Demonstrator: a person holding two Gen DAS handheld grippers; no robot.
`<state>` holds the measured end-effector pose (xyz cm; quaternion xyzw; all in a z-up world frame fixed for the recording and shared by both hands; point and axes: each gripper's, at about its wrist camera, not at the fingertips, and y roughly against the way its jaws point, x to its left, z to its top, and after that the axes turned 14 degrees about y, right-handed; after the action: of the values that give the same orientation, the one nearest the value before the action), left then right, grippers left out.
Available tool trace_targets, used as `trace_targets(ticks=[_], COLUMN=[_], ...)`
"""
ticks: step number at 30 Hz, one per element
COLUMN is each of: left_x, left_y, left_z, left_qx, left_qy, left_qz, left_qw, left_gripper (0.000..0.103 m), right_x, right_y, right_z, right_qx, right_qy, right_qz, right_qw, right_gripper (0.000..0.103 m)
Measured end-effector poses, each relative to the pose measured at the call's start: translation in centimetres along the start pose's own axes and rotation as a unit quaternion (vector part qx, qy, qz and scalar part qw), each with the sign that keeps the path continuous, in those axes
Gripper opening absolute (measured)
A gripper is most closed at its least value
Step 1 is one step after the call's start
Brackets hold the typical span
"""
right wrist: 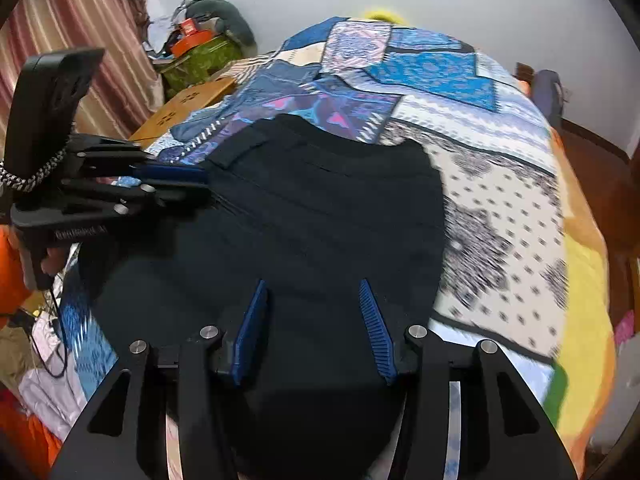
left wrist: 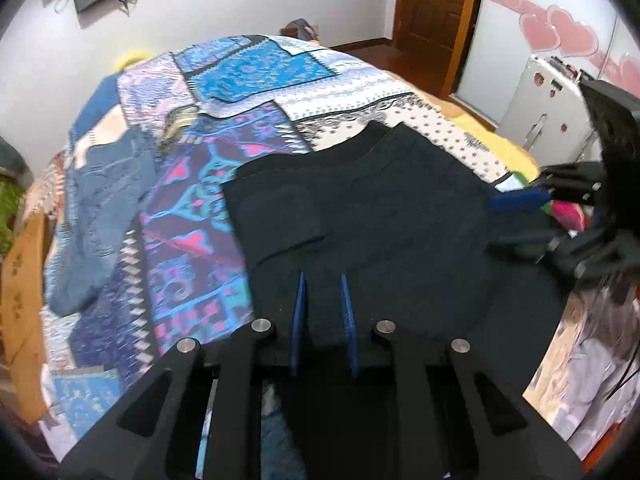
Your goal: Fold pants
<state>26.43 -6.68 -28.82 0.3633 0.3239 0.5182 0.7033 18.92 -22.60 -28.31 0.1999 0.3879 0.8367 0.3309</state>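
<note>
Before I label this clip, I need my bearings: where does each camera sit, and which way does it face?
Left wrist: rides the left hand-held gripper, looking down its fingers at the black pants on the patchwork bedspread; the right hand-held gripper enters from the right.
Right wrist: rides the right hand-held gripper, aimed down at the black pants; the left hand-held gripper and an orange sleeve show left.
Shared: pants, bedspread, each other's gripper.

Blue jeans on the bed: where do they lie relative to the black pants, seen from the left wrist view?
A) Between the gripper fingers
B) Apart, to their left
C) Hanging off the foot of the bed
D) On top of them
B: the blue jeans lie on the patterned bedspread, which shows between them and the black pants.
</note>
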Motion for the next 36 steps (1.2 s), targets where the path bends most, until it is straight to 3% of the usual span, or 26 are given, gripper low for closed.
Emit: trace_targets(ticks=[5,9,11,13,17,19,21,23,29,34,36], left_x=[2.9,4.6,5.5,6.4,8.4,8.7,8.3,7.4,5.7,6.2,5.8], left_y=[0.8,1.2,1.1,1.5,3.6,4.4,4.6,3.7,-1.6,-3.4,-4.1], left_z=[-1.6,-2.6,-2.8,-2.9,-1.9,-1.1,-0.3,0.5,0.6,1.3,1.9], left_qx=[0.015,0.033,0.051,0.058,0.032,0.015,0.004,0.01,0.084,0.087,0.09], left_qy=[0.048,0.076,0.094,0.109,0.168,0.182,0.189,0.191,0.19,0.211,0.205], left_qz=[0.0,0.008,0.031,0.052,0.016,-0.004,-0.025,-0.044,-0.061,-0.098,-0.1], left_qw=[0.9987,0.9965,0.9938,0.991,0.9851,0.9831,0.9816,0.9805,0.9763,0.9687,0.9695], left_gripper=[0.033,0.032,0.032,0.032,0.038,0.048,0.066,0.074,0.074,0.085,0.087], right_x=[-0.6,-1.3,-1.8,-1.9,-2.3,-2.6,-3.1,-3.4,-4.5,-5.9,-6.4], right_y=[2.2,3.3,3.8,4.2,5.2,5.6,5.7,5.2,1.8,-0.2,-0.8], right_z=[-2.4,-3.5,-3.8,-3.7,-3.0,-2.5,-2.1,-1.8,-2.3,-2.9,-2.8], right_qx=[-0.001,0.0,-0.003,0.0,-0.006,-0.014,-0.028,-0.033,0.005,0.007,0.007], right_qy=[-0.019,-0.044,-0.056,-0.058,-0.059,-0.064,-0.077,-0.09,-0.119,-0.159,-0.171], right_qz=[-0.019,-0.025,-0.022,-0.032,-0.062,-0.067,-0.061,-0.055,-0.019,0.035,0.053], right_qw=[1.0,0.999,0.998,0.998,0.996,0.996,0.995,0.994,0.993,0.987,0.984], right_gripper=[0.043,0.045,0.046,0.054,0.056,0.059,0.066,0.068,0.068,0.075,0.075])
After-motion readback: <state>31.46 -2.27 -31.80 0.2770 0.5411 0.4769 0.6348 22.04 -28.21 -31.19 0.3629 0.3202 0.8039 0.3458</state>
